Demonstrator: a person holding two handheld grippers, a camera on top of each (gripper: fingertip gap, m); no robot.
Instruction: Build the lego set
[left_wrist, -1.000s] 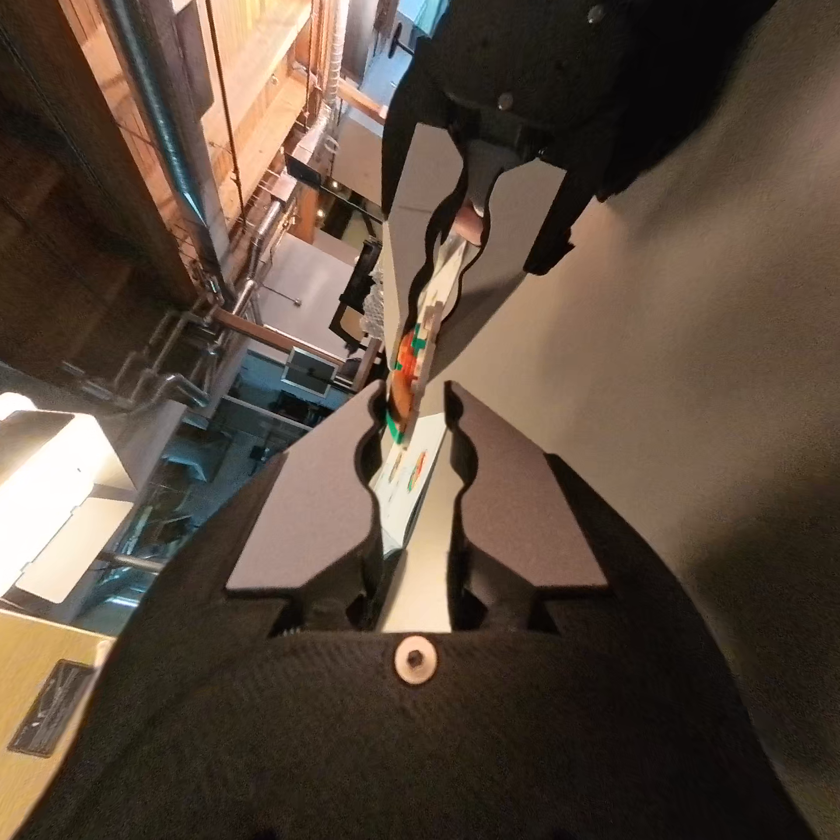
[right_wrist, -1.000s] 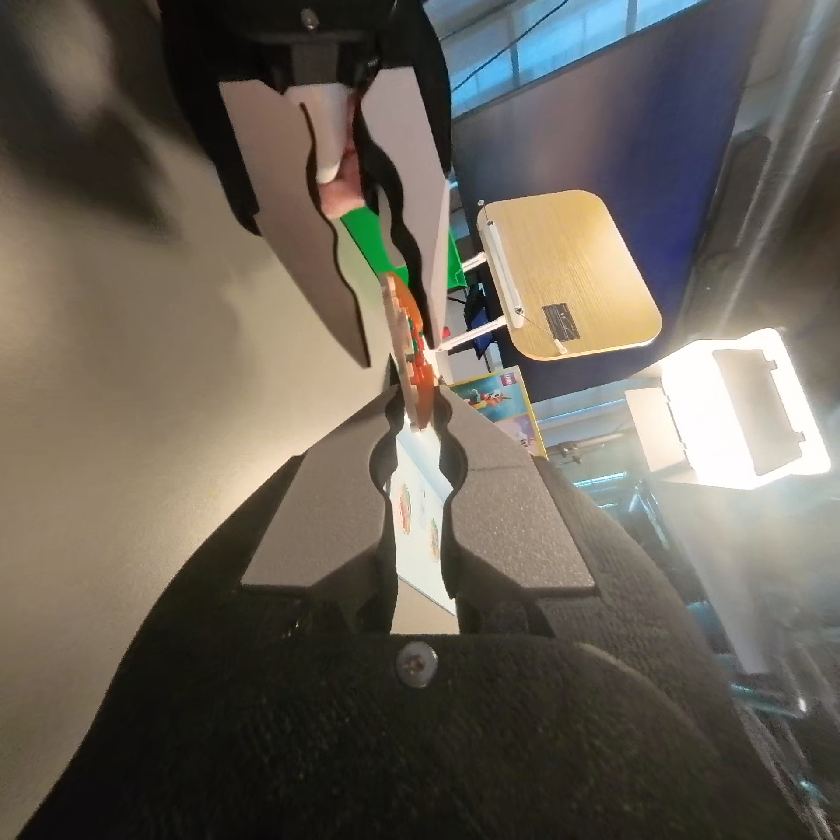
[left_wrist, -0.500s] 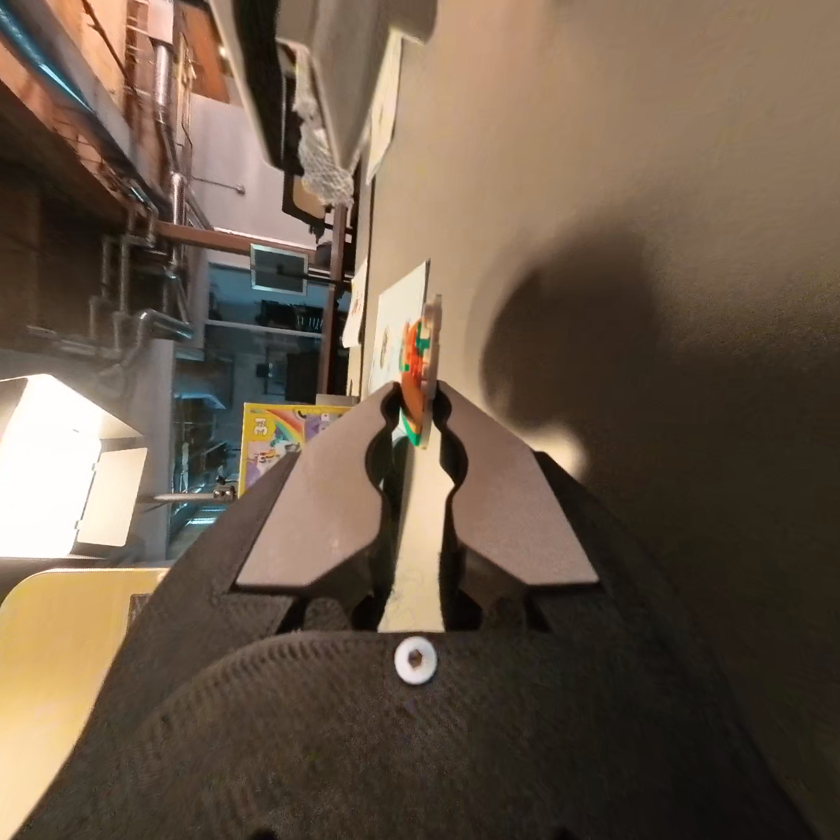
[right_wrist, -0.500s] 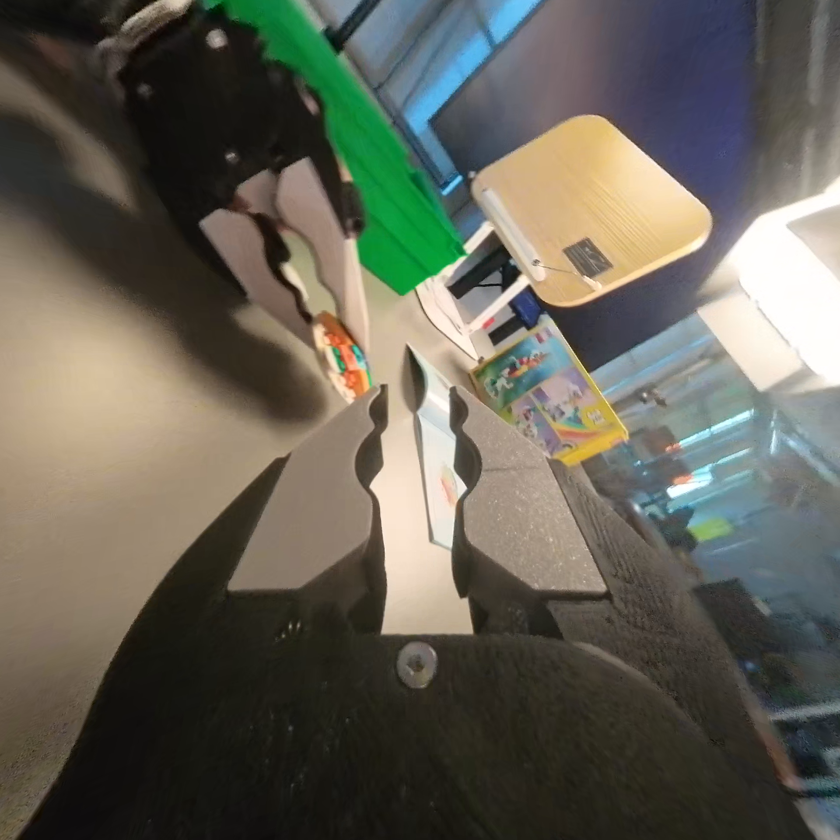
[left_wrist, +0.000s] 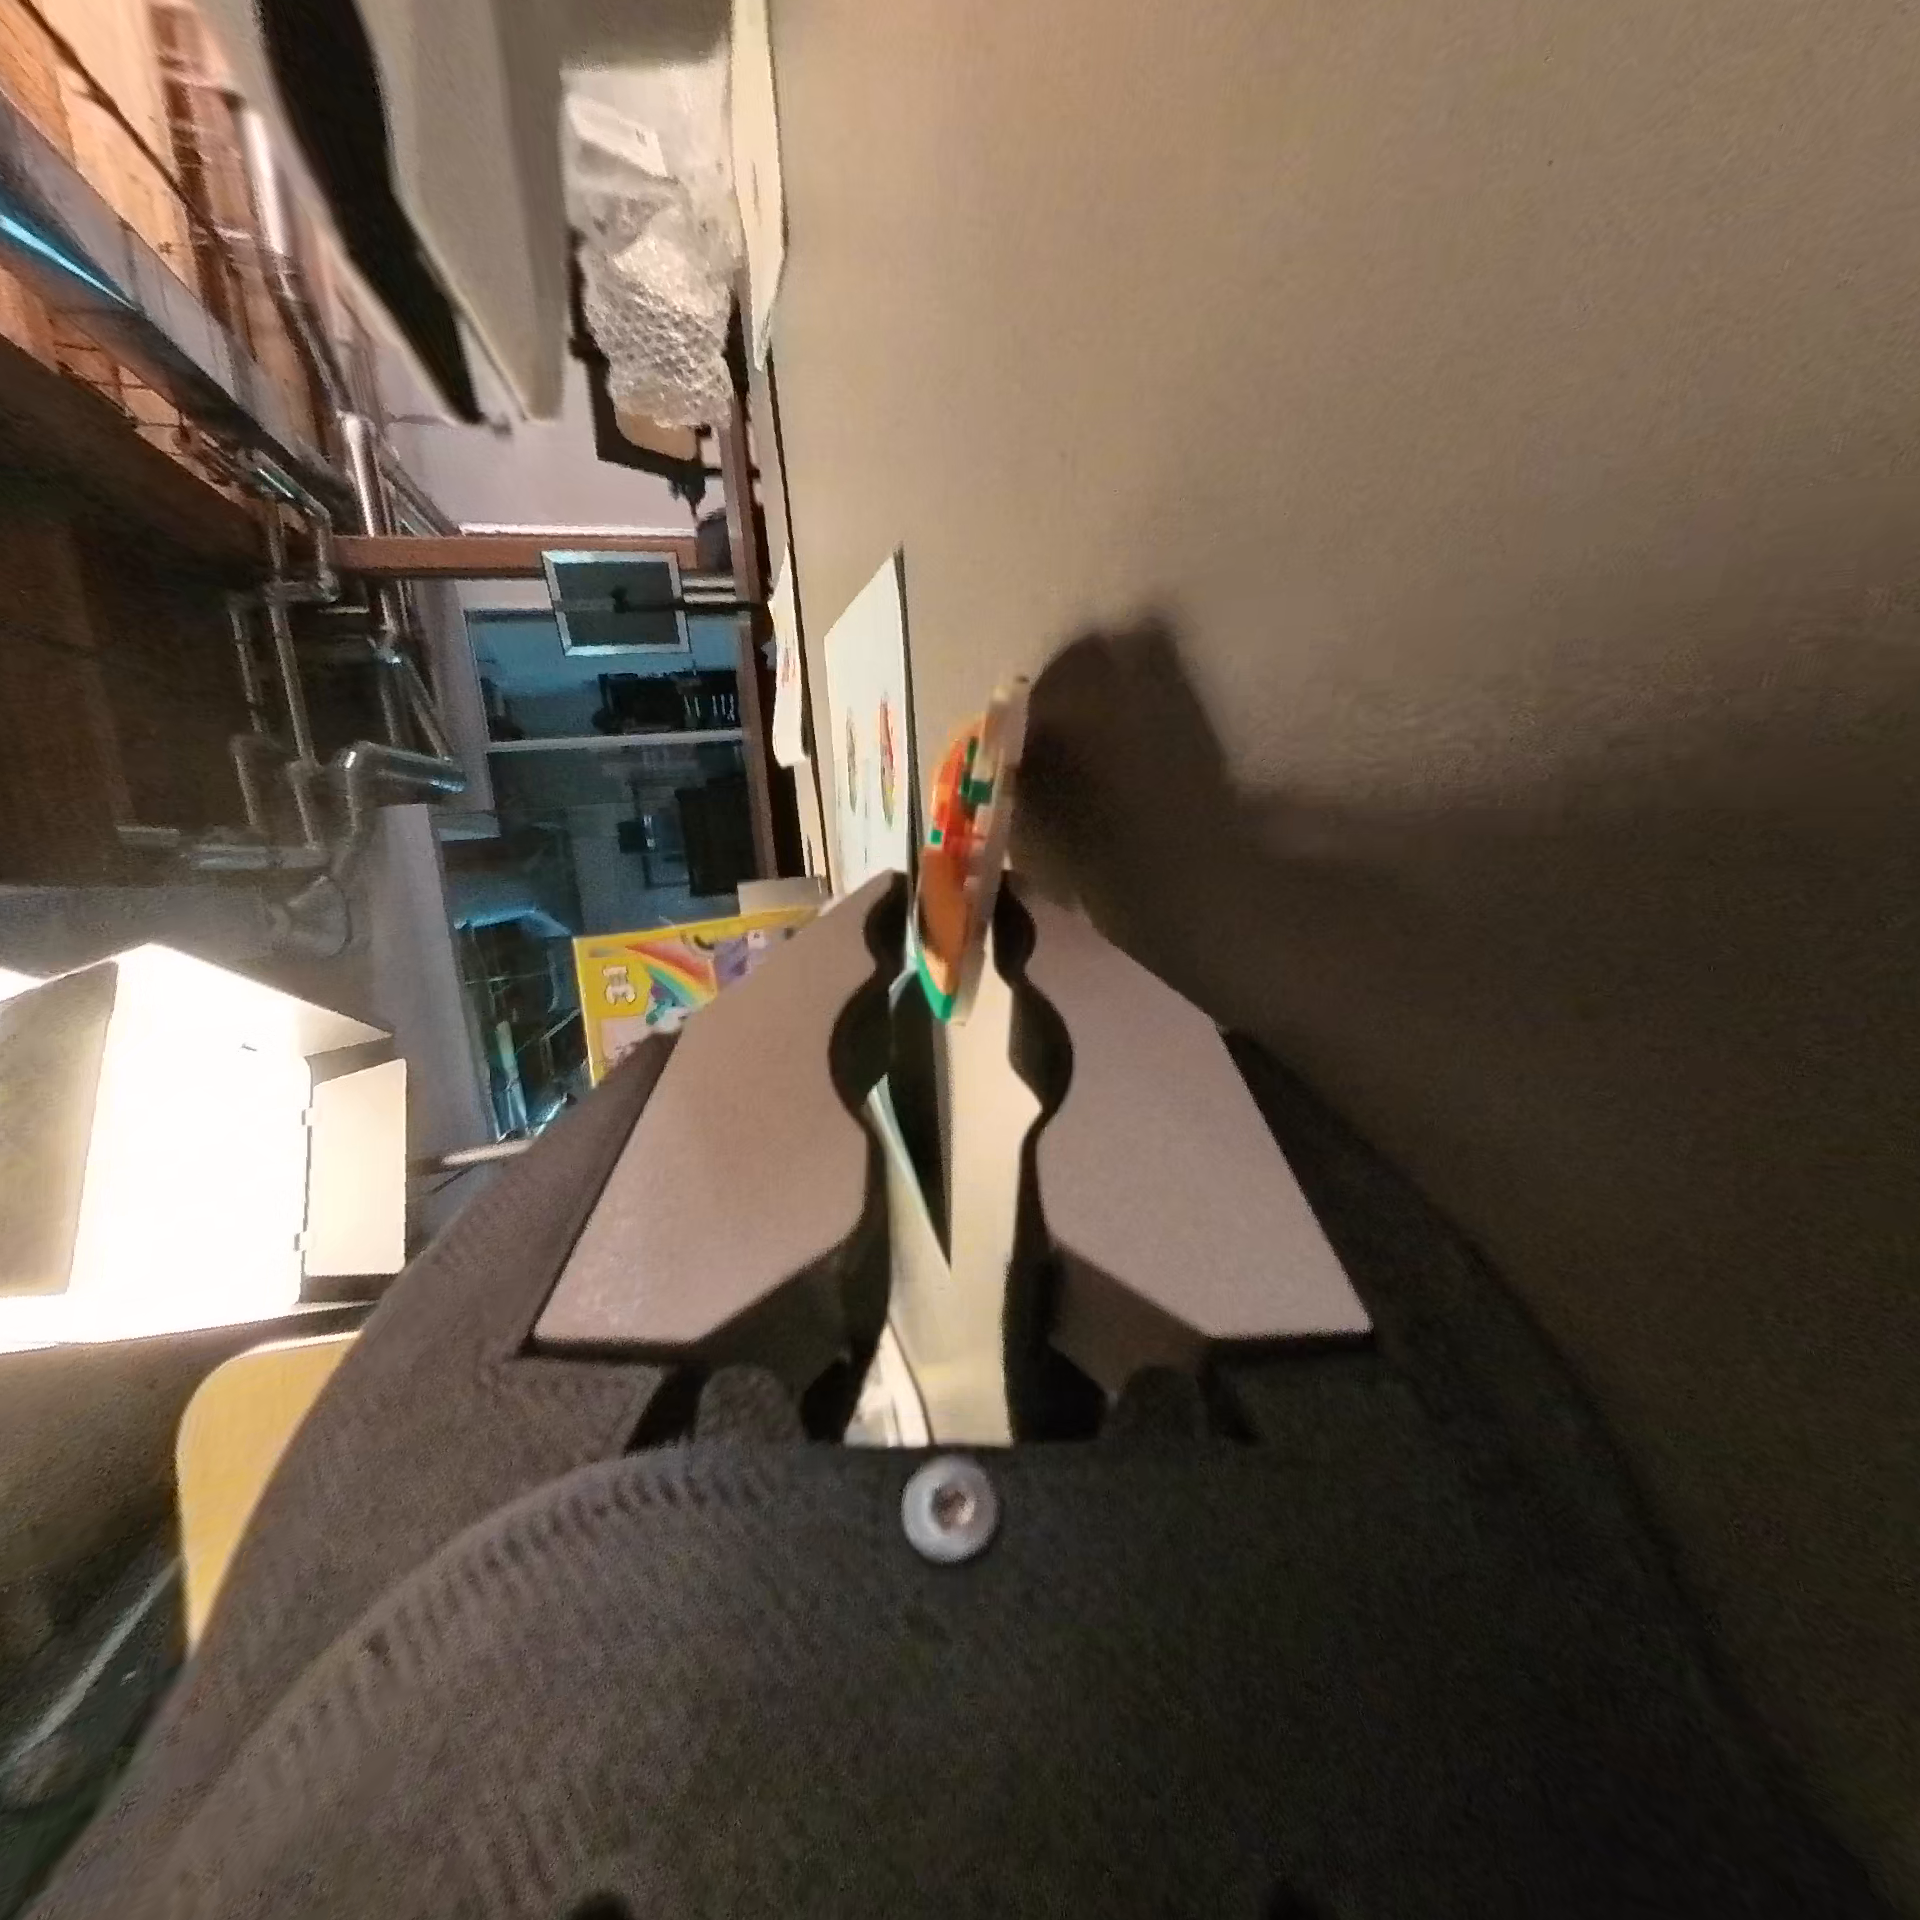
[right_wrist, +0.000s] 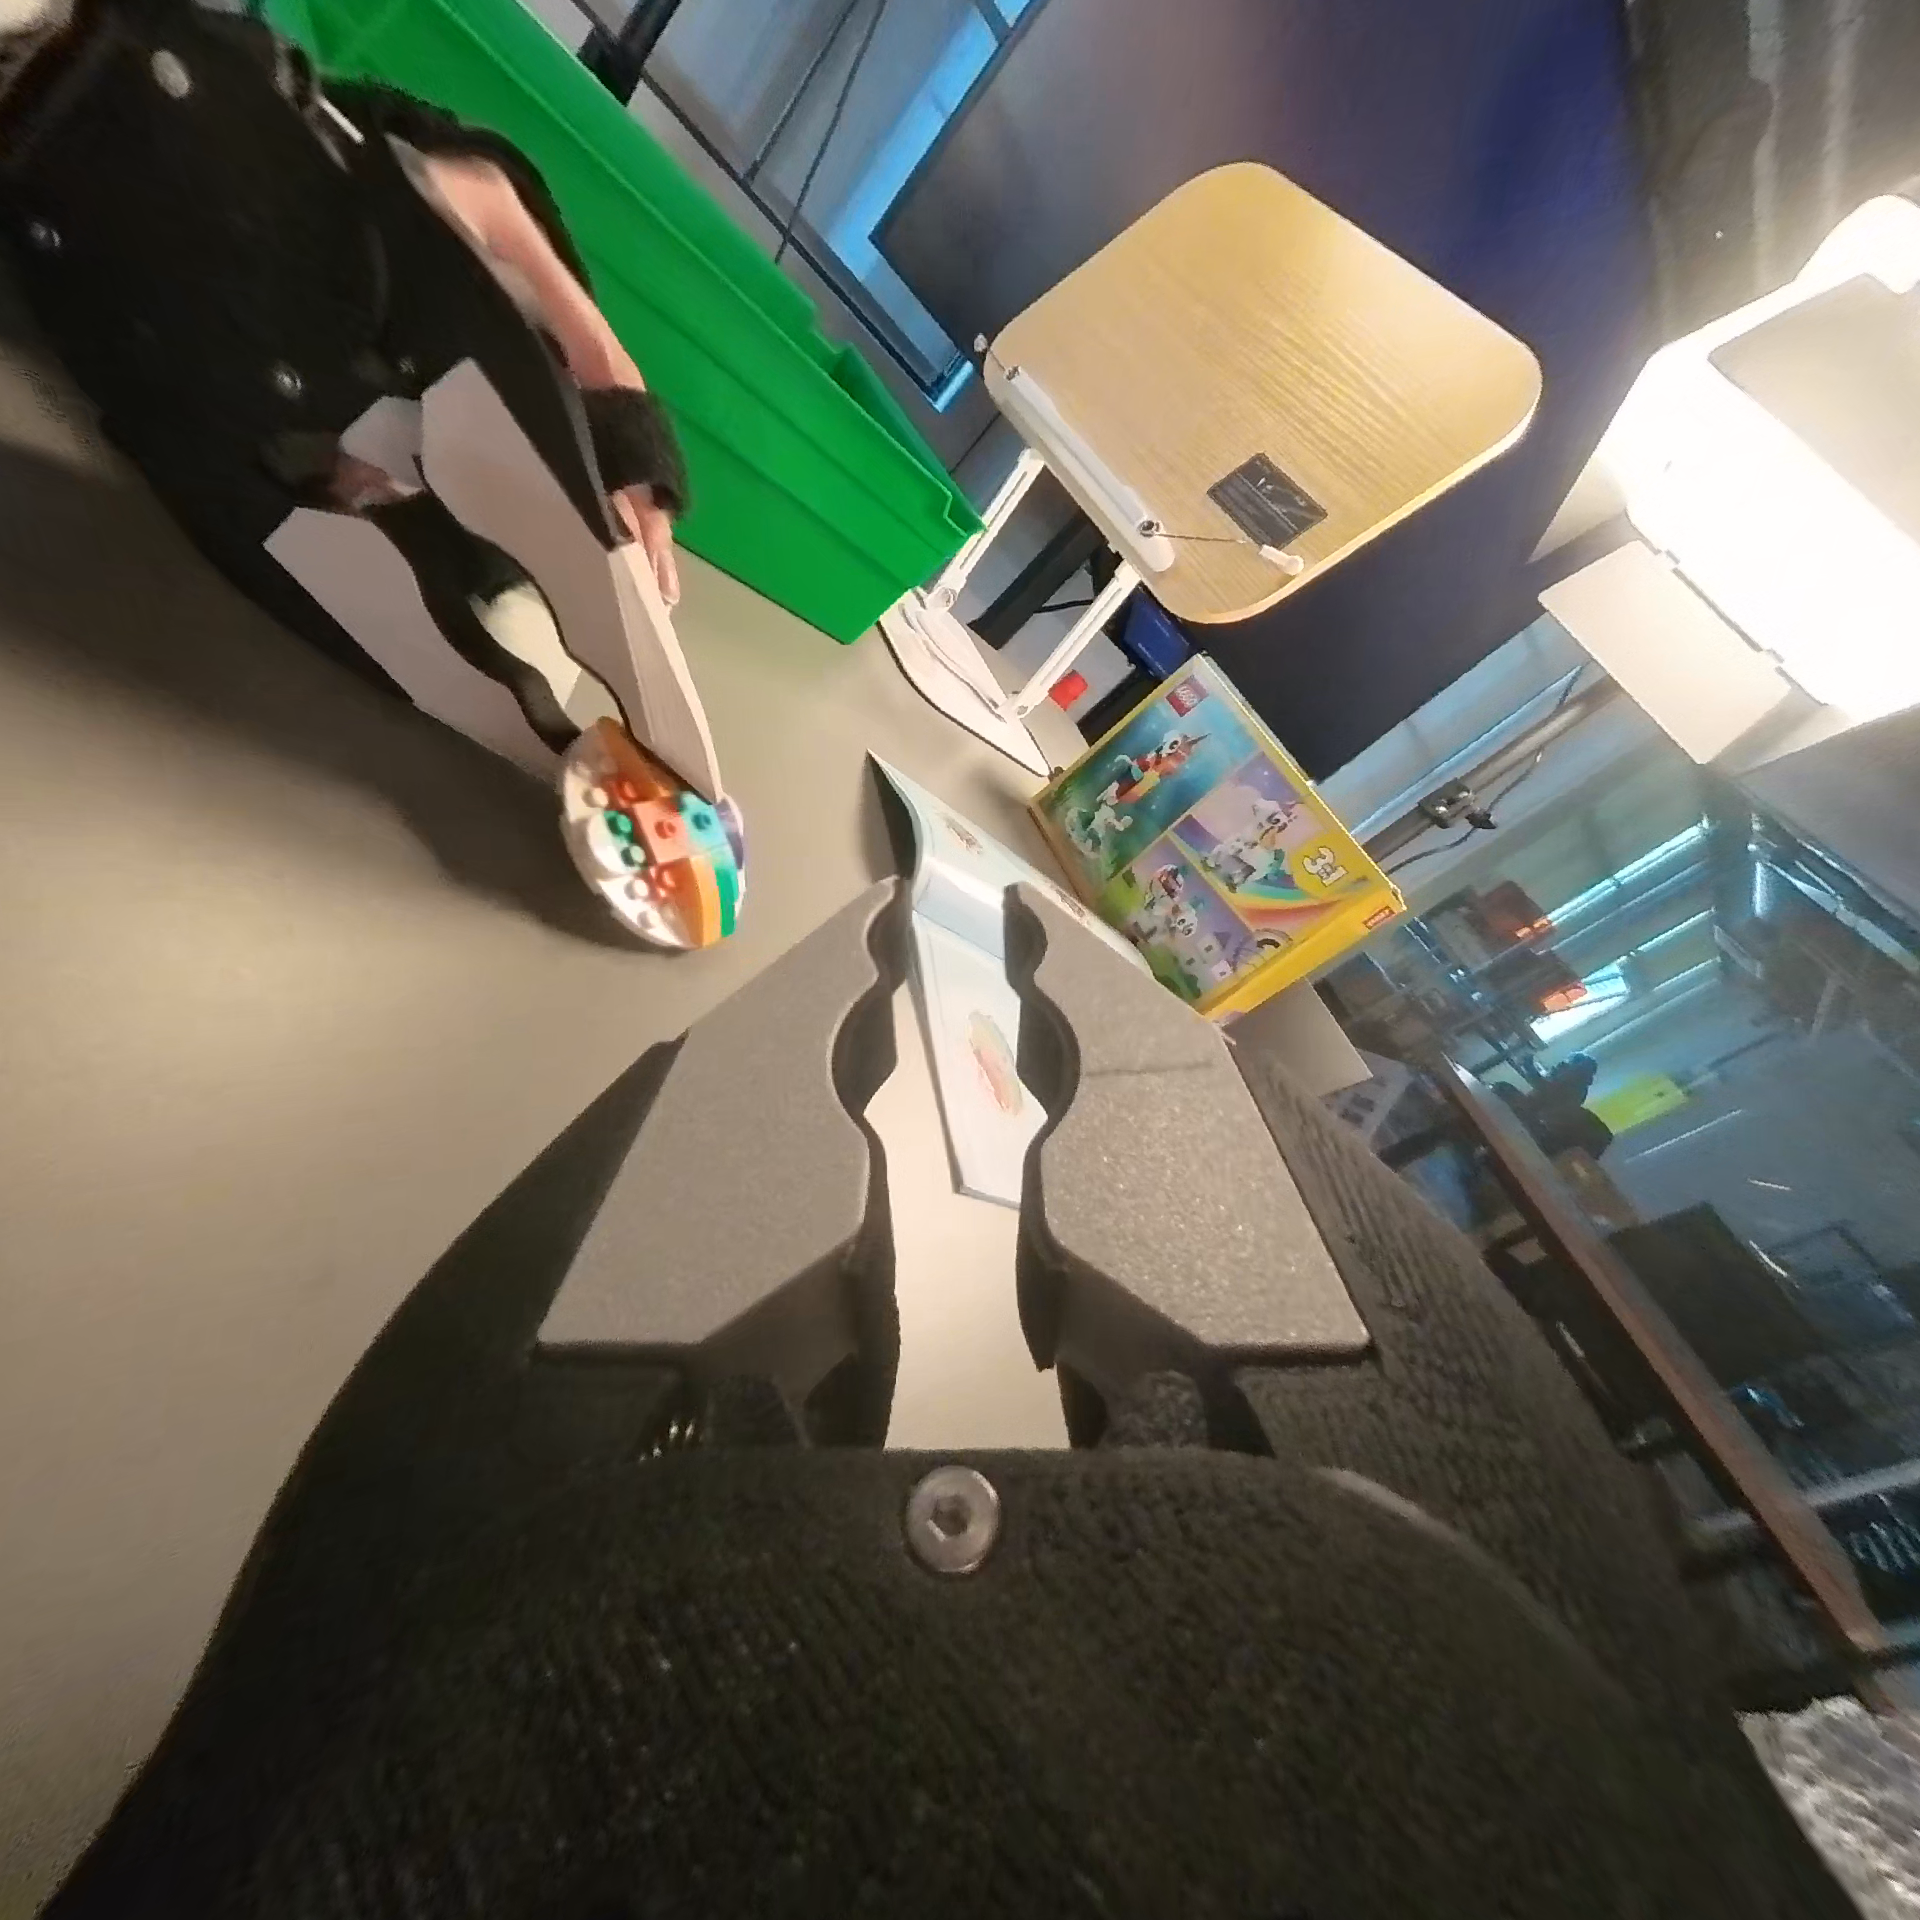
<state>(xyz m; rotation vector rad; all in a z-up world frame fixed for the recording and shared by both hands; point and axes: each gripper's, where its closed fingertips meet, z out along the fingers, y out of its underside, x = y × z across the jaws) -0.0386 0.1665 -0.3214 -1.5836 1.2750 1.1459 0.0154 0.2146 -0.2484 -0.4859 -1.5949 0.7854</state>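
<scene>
Grey tabletop (right_wrist: 260, 1039) lies bare around my left gripper (left_wrist: 951, 914), which clamps the round multicoloured lego disc (left_wrist: 961, 842) on edge. My right gripper (right_wrist: 956, 899) is parted and empty, near the open instruction booklet (right_wrist: 971, 1049). I cannot see the disc's underside.

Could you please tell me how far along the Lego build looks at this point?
Partly done: the round white plate already carries orange, green and teal pieces. In hand: the left tool grips that plate by its edge against the table. The right tool is open and empty. Left: further steps, judging by the instruction booklet lying open.
</scene>
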